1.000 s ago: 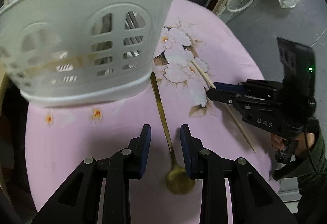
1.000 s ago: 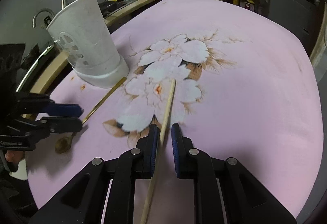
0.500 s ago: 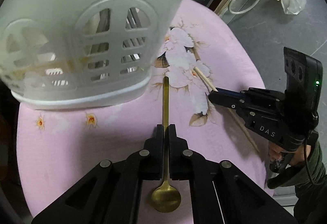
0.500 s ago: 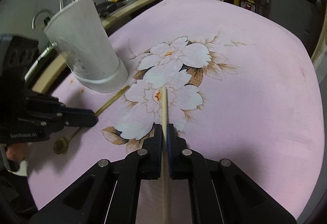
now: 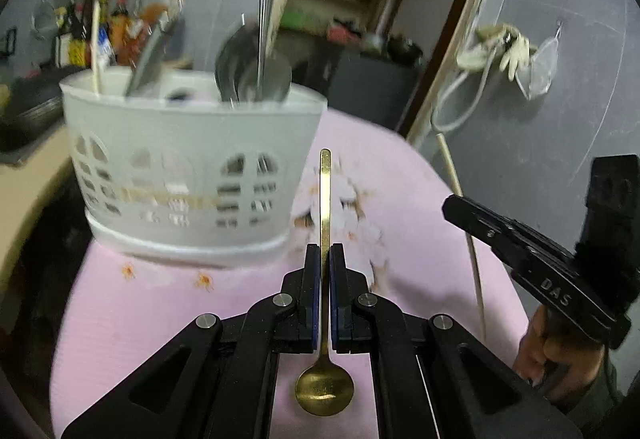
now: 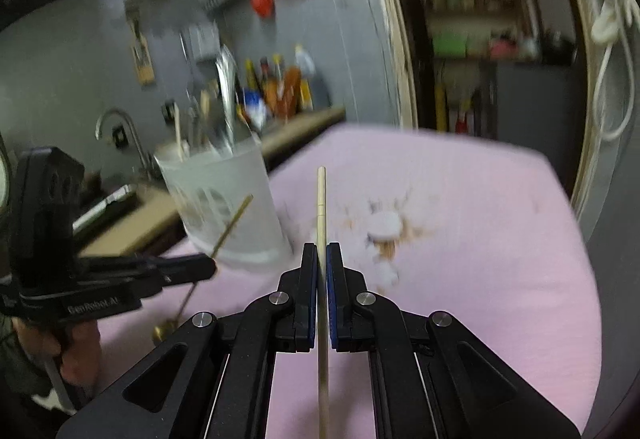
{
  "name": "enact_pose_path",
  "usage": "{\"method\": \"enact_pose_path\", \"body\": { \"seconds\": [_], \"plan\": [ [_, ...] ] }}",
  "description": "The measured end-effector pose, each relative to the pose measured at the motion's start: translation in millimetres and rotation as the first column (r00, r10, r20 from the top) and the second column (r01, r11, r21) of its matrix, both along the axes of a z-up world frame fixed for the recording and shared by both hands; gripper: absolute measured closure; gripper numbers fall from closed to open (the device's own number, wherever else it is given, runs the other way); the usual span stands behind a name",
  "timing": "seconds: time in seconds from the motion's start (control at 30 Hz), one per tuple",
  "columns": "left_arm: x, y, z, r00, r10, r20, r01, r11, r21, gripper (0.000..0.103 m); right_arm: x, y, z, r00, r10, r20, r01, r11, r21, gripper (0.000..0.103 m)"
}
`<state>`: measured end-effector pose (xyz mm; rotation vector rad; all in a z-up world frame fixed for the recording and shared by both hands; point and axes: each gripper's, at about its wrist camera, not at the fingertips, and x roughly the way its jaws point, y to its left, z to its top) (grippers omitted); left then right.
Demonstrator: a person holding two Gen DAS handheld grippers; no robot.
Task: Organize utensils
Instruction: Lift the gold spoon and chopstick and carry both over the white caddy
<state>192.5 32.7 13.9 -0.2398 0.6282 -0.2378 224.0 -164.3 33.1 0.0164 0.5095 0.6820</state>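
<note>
My left gripper (image 5: 325, 259) is shut on a gold spoon (image 5: 325, 391), handle pointing forward, held above the pink table (image 5: 140, 319). My right gripper (image 6: 321, 259) is shut on a wooden chopstick (image 6: 321, 199), also lifted off the table. A white slotted utensil holder (image 5: 188, 175) stands just ahead and left of the spoon; it holds metal spoons and a chopstick. In the right wrist view the holder (image 6: 224, 207) is ahead left, with the left gripper (image 6: 200, 267) and gold spoon (image 6: 234, 219) beside it. The right gripper (image 5: 520, 239) and chopstick (image 5: 460, 207) show at the right in the left wrist view.
The round table has a pink floral cloth (image 6: 460, 239). A counter with sauce bottles (image 6: 280, 87) and a tap (image 6: 120, 131) lies behind the holder. A doorway with shelves (image 6: 480, 39) is at the back right.
Both grippers have lifted and tilted up, raising the spoon and the chopstick off the table. A second ago both were open around their utensils, then shut on them.
</note>
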Motion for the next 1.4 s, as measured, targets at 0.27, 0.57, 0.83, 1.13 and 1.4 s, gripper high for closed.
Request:
{"method": "enact_pose_path", "body": {
  "seconds": [0.27,0.57,0.83,1.13,1.4],
  "plan": [
    [-7.1,-5.0,32.9,0.982,0.071,0.173,-0.067,0.997,-0.028,0.101,-2.2,22.8,41.1,0.984,0.031,0.177,-0.054,0.991,0.125,0.1],
    [10.0,61.6,91.3,0.932,0.174,0.317,-0.149,0.984,-0.102,0.101,26.2,61.5,84.8,0.95,0.092,0.298,-0.184,0.937,0.297,0.1],
    [45.4,128.6,105.8,0.872,0.294,0.391,-0.237,0.953,-0.188,0.101,49.6,89.0,111.7,0.911,0.024,0.411,-0.206,0.891,0.405,0.1],
    [61.0,170.1,79.3,0.822,0.388,0.417,-0.264,0.908,-0.325,0.101,66.6,95.1,84.7,0.886,-0.129,0.445,-0.105,0.879,0.465,0.1],
    [49.5,162.9,62.5,0.804,0.402,0.437,-0.288,0.908,-0.306,0.101,73.7,101.5,62.7,0.902,-0.109,0.418,-0.086,0.902,0.422,0.1]
  ]
}}
